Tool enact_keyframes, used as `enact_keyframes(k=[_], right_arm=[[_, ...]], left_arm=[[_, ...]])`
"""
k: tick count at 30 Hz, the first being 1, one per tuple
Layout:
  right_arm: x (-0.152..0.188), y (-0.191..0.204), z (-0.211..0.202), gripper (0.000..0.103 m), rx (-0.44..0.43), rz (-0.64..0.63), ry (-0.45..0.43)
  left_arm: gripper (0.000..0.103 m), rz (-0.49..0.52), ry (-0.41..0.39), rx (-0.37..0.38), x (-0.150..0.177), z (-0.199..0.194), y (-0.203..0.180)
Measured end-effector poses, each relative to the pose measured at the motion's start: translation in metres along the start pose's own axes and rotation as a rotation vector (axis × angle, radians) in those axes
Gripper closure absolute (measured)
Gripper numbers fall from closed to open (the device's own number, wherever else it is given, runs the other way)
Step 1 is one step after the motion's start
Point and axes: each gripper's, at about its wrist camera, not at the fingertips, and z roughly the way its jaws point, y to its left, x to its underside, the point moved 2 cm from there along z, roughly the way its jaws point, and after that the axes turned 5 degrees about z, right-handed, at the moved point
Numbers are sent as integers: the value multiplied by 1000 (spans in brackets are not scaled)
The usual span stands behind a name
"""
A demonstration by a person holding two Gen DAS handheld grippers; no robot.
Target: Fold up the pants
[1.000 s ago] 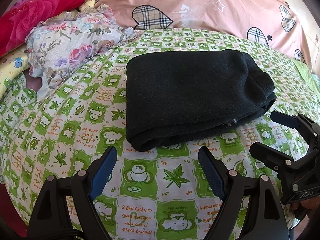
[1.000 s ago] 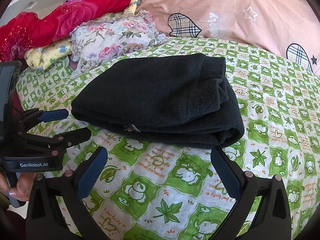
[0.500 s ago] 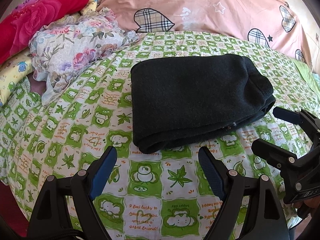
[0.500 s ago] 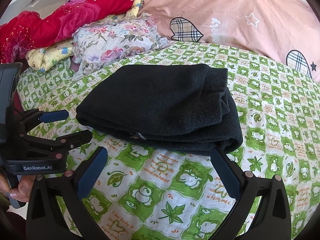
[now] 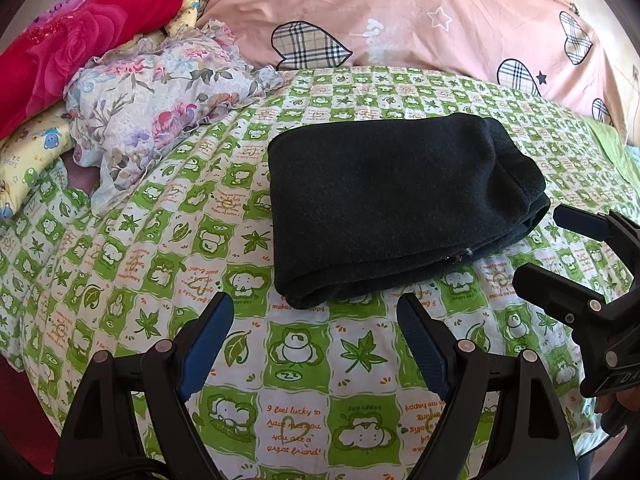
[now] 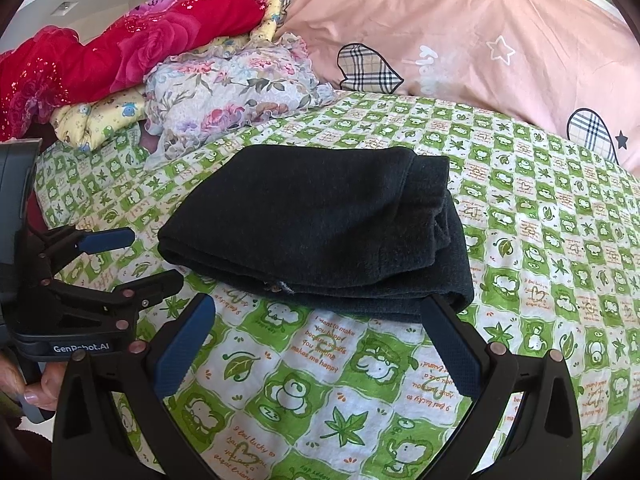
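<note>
The black pants (image 5: 392, 204) lie folded into a thick rectangle on the green-and-white bed sheet (image 5: 296, 344); they also show in the right wrist view (image 6: 320, 232). My left gripper (image 5: 316, 320) is open and empty, held just short of the pants' near edge. My right gripper (image 6: 320, 320) is open and empty, at the pants' near edge. Each gripper shows in the other's view: the right one (image 5: 560, 244) at the pants' right end, the left one (image 6: 132, 256) at their left end. Neither touches the pants.
A pink duvet with plaid hearts (image 5: 420, 20) lies along the back of the bed. A floral pillow (image 5: 152, 100), a red blanket (image 5: 68, 52) and a yellow cloth (image 6: 100, 120) are piled at the back left. The bed's edge drops off at the near left.
Both grippers have drawn back a little from the pants and lifted, so the pants sit farther away in both views. The pants have not moved. Both grippers stay open.
</note>
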Motion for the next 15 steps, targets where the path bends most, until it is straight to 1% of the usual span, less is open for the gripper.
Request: enact_keyframes(k=[15], right_arm=[[-4,0,-5,0,0,-1,-9]], left_arm=[[19,2,-9,-9,-3,-6,2]])
